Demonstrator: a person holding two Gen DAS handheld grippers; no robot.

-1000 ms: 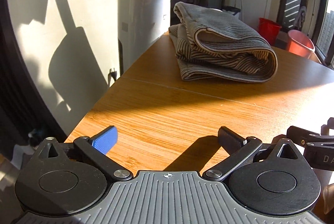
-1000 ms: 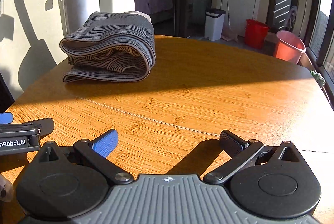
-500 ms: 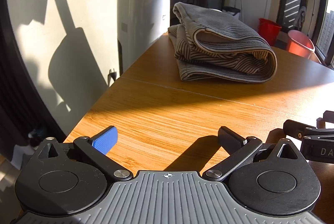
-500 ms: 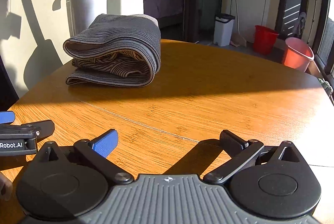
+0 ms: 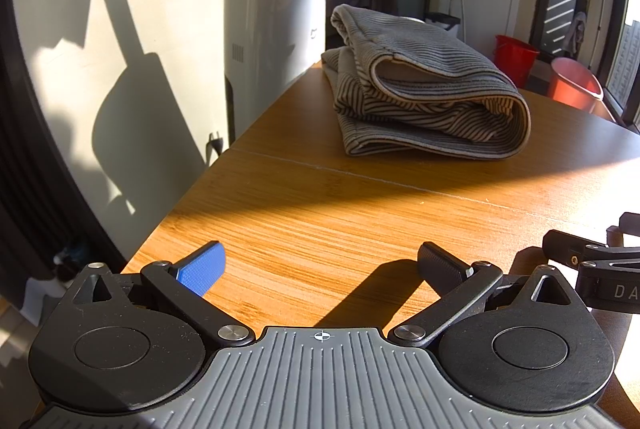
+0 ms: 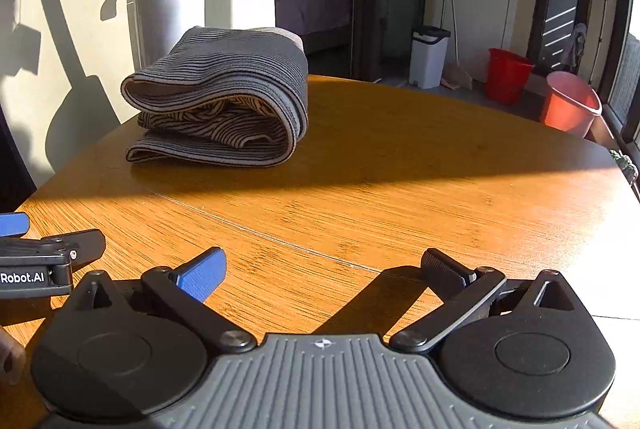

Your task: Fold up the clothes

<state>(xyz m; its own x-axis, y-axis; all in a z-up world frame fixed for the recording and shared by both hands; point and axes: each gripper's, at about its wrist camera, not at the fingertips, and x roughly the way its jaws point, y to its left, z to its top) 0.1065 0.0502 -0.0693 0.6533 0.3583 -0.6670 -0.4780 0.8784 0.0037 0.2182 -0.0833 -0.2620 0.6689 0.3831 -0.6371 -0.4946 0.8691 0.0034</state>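
A grey striped garment [image 5: 424, 97] lies folded in a thick bundle on the far left part of the wooden table [image 5: 360, 209]; the right wrist view shows the same folded garment [image 6: 224, 101] with its rolled fold facing me. My left gripper [image 5: 320, 265] hovers low over the table's near edge, open and empty, well short of the garment. My right gripper [image 6: 324, 269] is beside it, open and empty too. The right gripper's side shows at the right edge of the left wrist view, the left gripper's at the left edge of the right wrist view.
A white cylindrical appliance [image 5: 276, 29] stands against the wall just beyond the table's left edge. On the floor behind are a red bucket [image 6: 508, 75], a pink basin [image 6: 572, 105] and a white bin [image 6: 430, 55]. Sunlit table top [image 6: 420, 197] stretches to the right of the garment.
The right gripper has swung slightly left, shifting the garment rightward in its view. The left gripper has barely moved. Both stay open and the garment lies still.
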